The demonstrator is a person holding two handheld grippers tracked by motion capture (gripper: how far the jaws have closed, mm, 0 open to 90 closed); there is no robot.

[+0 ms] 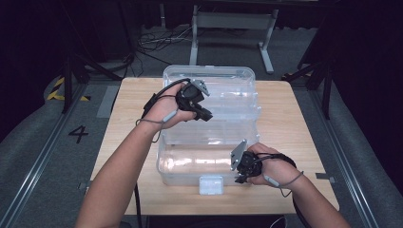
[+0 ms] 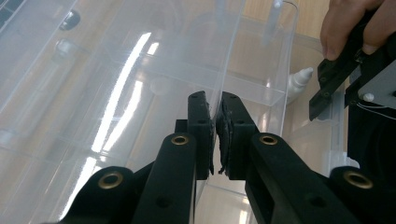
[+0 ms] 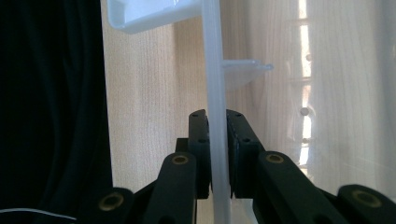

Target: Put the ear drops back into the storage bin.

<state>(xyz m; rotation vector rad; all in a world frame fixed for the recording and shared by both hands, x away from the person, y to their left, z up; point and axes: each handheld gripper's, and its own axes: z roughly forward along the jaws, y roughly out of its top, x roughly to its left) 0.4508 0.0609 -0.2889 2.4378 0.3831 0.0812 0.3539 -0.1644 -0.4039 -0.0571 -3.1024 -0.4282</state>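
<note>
1. Nearest the high camera, the person's two forearms come in from the bottom edge, each hand wrapped around a black gripper with a grey cord looped at the wrist.
2. The right gripper (image 1: 241, 175) sits at the near right corner of the clear plastic storage box (image 1: 183, 175), close to the white latch (image 1: 211, 184) on the box's front wall.
3. In the right gripper view its jaws are clamped on a thin, upright, translucent edge of the box (image 3: 217, 70), with both pads pressed flat against it.
4. The left gripper (image 1: 205, 114) is held higher, over the middle of the box, at the raised clear lid (image 1: 223, 102).
5. In the left gripper view its jaws are pinched together on the lid's thin clear panel (image 2: 233, 56); the panel's edge runs down between the pads, which are all but touching.
6. The same view shows the right gripper (image 2: 327, 93) farther off at the upper right, with fingers (image 2: 341, 28) curled over it.
7. The box stands on the light wooden table (image 1: 285, 118), roughly centred, its far end reaching the table's back edge.
8. The only legible writing is a dark "4" (image 1: 78, 133) marked on the grey floor left of the table; no brand or label can be read on the box or the grippers.
</note>
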